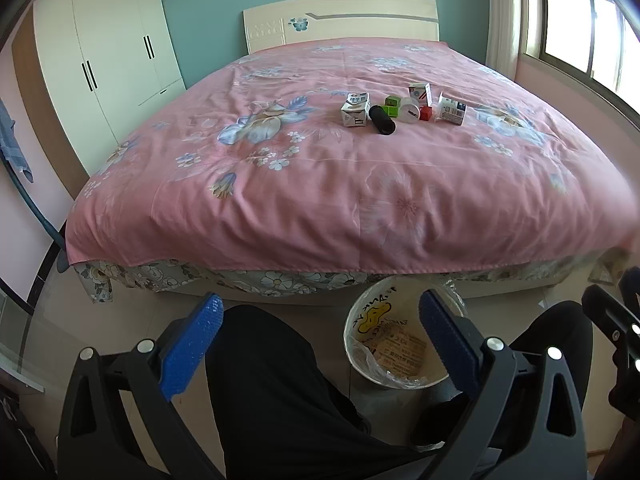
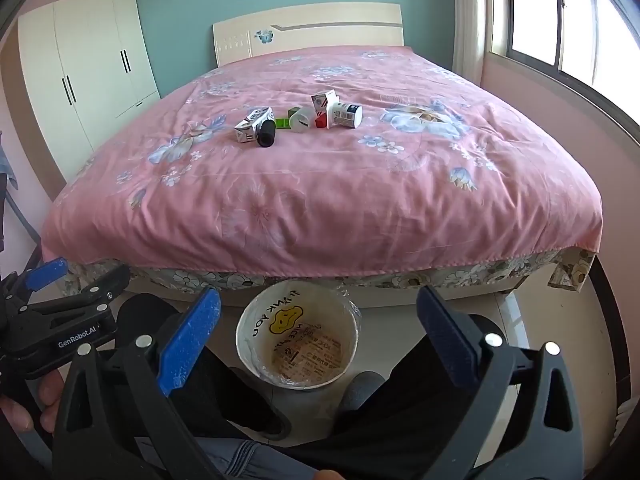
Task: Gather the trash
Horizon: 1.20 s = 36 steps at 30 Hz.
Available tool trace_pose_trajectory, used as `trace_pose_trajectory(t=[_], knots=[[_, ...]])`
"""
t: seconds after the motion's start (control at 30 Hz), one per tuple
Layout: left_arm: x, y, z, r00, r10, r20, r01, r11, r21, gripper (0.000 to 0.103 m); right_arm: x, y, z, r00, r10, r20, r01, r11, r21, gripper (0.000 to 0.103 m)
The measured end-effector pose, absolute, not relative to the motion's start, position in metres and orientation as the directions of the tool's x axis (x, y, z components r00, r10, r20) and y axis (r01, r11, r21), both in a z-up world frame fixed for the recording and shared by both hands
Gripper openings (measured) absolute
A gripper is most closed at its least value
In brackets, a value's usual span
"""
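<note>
Both grippers, left (image 1: 320, 332) and right (image 2: 318, 328), hang spread and empty at the frame bottom. The black cylinder (image 2: 265, 135), mid-frame, may roll off when nudged, missing the bin (image 2: 244, 344).

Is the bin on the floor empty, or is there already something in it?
Not empty. The bin has a bag liner, and printed paper packaging lies at its bottom.

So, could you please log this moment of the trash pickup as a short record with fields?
setting: bedroom, bed with pink floral cover
trash: cluster mid-bed, including milk carton, black cylinder, white cup, green box, red box
bin: lined trash bin on the floor at the bed's foot, paper already inside
left gripper: open, empty
right gripper: open, empty, above the bin
</note>
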<state>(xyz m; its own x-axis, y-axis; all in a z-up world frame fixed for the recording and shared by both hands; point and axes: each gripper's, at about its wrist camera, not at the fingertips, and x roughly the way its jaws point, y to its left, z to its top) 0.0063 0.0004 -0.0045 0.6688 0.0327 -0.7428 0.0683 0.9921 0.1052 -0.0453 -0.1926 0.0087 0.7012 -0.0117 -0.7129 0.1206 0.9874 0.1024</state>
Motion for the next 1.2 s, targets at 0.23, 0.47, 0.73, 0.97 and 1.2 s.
trace_pose_trajectory(t=[0.23, 0.47, 0.73, 0.97, 1.2], knots=[[0.0057, -0.0030, -0.0069, 0.663, 0.030, -0.748, 0.072, 0.992, 0.104, 0.100, -0.0445, -0.1914, 0.0063, 0.698, 0.001, -0.716, 0.106, 0.989, 0.104, 0.097], [0.0059, -0.0039, -0.0076, 0.664, 0.030, -0.747, 0.071, 0.992, 0.102, 0.100, -0.0429, -0.1906, 0.0034, 0.689, 0.010, -0.724, 0.103, 0.988, 0.112, 0.097], [0.0062, -0.0057, -0.0089, 0.662, 0.030, -0.749, 0.073, 0.992, 0.104, 0.100, -0.0425, -0.1906, 0.0026, 0.689, 0.006, -0.724, 0.105, 0.989, 0.108, 0.097], [0.0029, -0.0086, -0.0125, 0.656, 0.023, -0.755, 0.081, 0.992, 0.101, 0.100, -0.0427, -0.1901, 0.0011, 0.687, 0.013, -0.726, 0.102, 0.988, 0.114, 0.097], [0.0044, -0.0077, -0.0133, 0.647, 0.018, -0.762, 0.086, 0.992, 0.096, 0.100, -0.0446, -0.1905, -0.0012, 0.684, 0.014, -0.729, 0.108, 0.987, 0.120, 0.097]])
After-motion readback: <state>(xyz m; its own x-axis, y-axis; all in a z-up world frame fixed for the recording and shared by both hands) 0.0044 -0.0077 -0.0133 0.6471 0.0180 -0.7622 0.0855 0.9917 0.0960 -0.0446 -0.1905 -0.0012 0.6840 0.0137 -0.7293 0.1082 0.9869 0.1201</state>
